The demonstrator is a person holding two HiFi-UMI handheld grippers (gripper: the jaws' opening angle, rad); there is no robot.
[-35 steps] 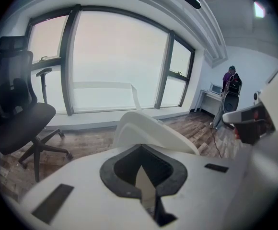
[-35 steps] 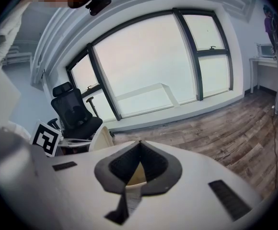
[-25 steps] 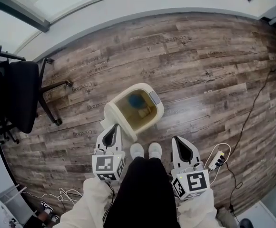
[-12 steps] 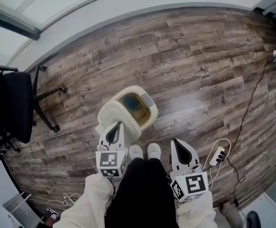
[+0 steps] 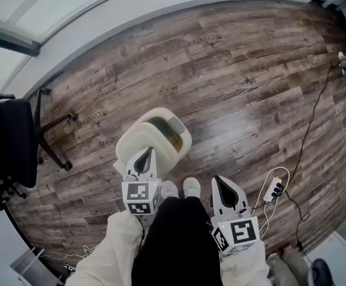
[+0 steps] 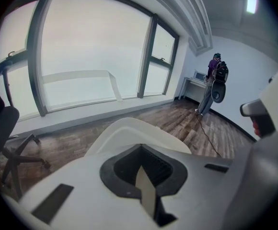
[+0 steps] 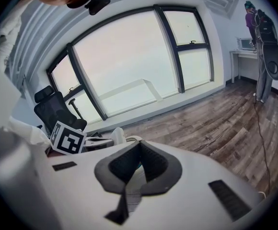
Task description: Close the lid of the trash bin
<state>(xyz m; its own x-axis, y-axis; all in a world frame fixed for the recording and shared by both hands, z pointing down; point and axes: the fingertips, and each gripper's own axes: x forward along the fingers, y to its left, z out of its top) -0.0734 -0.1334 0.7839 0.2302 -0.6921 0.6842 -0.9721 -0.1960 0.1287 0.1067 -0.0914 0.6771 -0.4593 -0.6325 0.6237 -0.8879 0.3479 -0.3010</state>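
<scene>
**Bin** (image 5: 184, 140): standing on the floor (image 5: 238, 70) just ahead of your shoes (image 5: 182, 187), with the chair (image 5: 15, 142) well off to the left.

**Lid** (image 5: 136, 143): changing. A second ago it was tipping back off the near-left rim, with the whole mouth showing. Now it is lying over most of the mouth, leaving only a strip of opening (image 5: 163, 126) at the far right. In the left gripper view the lid (image 6: 129, 131) is filling the space just past the jaws.

**Left gripper** (image 5: 144, 155): you are keeping its jaws (image 6: 141, 157) drawn together with nothing between them. It is following the lid forward, and the tips appear to be resting on the lid's near part. You are pushing, not gripping.

**Right gripper** (image 5: 220, 183): its jaws (image 7: 139, 145) are also together and empty. It is hanging beside your right leg, well apart from the bin and taking no part.

**Status**: the closing is looking mostly done, but the lid is not yet seated. You are likely needing to keep pressing down and forward until that strip is gone.
</scene>
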